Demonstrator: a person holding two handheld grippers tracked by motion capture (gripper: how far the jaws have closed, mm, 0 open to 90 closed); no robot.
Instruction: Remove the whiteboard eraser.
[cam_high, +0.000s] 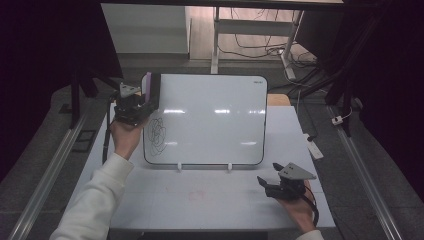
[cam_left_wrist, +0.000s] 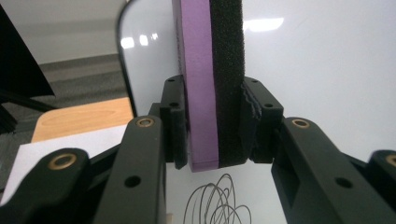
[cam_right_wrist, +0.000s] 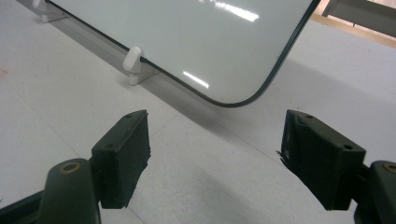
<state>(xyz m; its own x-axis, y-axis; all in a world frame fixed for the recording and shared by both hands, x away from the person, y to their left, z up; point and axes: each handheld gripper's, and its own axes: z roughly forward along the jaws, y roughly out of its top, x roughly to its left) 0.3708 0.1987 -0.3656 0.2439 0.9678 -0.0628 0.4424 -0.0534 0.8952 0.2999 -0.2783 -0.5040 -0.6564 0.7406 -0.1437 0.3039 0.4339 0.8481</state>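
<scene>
Left gripper (cam_left_wrist: 210, 140) clamped on the eraser (cam_left_wrist: 212, 79), at the whiteboard's (cam_high: 215, 117) upper left above the scribble (cam_high: 156, 134). Right gripper (cam_right_wrist: 215, 158) gapes idle over the worktop (cam_high: 220, 195). Risk: a hard swipe could tip the propped, unsteadied whiteboard.

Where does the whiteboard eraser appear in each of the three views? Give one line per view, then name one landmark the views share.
High view: the eraser stands at the whiteboard's upper left corner, gripped by the left tongs.
Left gripper view: the eraser rises up the centre, purple side left, black foam right, pads pressing both sides.
Right gripper view: the eraser is not in it.
Shared landmark: the whiteboard's dark rounded edge.
</scene>
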